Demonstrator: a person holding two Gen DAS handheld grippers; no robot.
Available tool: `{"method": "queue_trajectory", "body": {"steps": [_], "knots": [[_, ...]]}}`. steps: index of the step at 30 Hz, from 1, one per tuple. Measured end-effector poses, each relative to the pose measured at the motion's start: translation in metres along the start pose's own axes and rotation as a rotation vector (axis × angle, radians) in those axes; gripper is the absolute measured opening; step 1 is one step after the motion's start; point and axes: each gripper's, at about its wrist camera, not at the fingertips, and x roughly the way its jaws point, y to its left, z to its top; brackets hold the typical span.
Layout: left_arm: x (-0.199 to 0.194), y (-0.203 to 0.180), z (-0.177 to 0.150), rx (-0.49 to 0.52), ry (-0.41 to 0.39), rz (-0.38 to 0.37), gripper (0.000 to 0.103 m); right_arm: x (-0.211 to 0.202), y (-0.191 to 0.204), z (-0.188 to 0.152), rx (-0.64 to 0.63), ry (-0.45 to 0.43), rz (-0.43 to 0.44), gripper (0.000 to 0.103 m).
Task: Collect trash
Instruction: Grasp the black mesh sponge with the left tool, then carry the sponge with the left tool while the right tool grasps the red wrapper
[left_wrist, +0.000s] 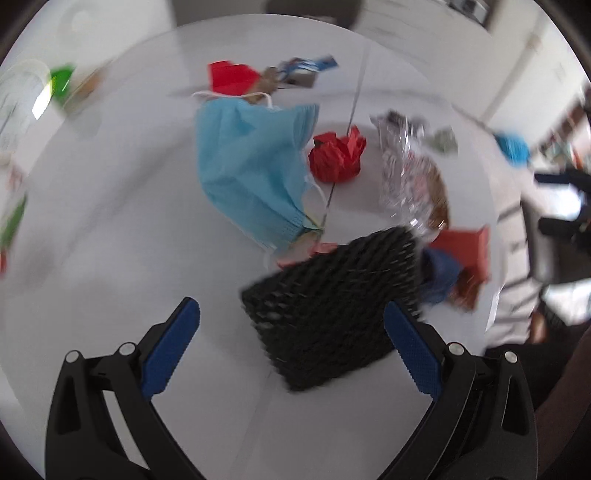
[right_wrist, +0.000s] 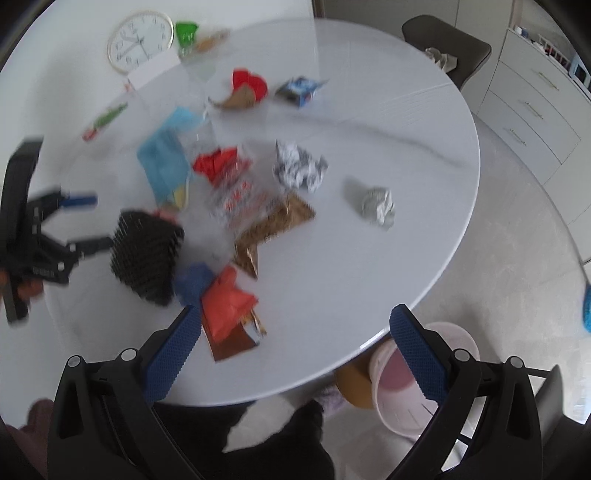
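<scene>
Table: white, round, still littered.

Trash on it:
- black mesh piece, nearest the left gripper
- blue mask
- red paper ball
- clear wrapper
- orange packet, just ahead of the right gripper
- grey foil ball
- crumpled printed paper
- further scraps at the far side

Bin: pink, on the floor below the table edge; contents unclear.

Fingers: both pairs spread wide, holding nothing. Left pair flanks the mesh piece, contact unclear through blur.

Progress: judged early; nearly all trash remains to collect.
</scene>
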Motion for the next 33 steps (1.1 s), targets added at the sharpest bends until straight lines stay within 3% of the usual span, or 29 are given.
{"method": "queue_trajectory", "body": {"steps": [4,9,11,16,18,20,25,33], "knots": [[0.023,0.013,0.007,0.129,0.057,-0.046,0.096,0.007,0.007,-0.005,0.015,0.042,-0.041,0.101],[0.045,0.022,0.011,0.235,0.074,-0.167,0.093,0.009,0.010,-0.004,0.069,0.064,-0.078,0.101],[0.052,0.025,0.012,0.264,0.080,-0.206,0.077,0.010,0.012,-0.003,0.083,0.072,-0.091,0.101],[0.055,0.035,0.008,0.248,0.070,-0.284,0.048,0.012,0.019,0.004,0.097,0.082,-0.104,0.101],[0.049,0.037,0.004,0.251,0.052,-0.281,0.040,0.012,0.021,0.007,0.097,0.081,-0.109,0.101],[0.034,0.039,-0.006,0.261,0.029,-0.278,0.022,0.012,0.022,0.009,0.099,0.078,-0.106,0.101],[0.011,0.040,-0.014,0.201,-0.041,-0.290,0.015,0.014,0.023,0.016,0.095,0.074,-0.099,0.101],[-0.025,0.027,-0.035,0.125,-0.112,-0.233,0.012,0.012,0.025,0.024,0.045,0.058,-0.087,0.101]]}}
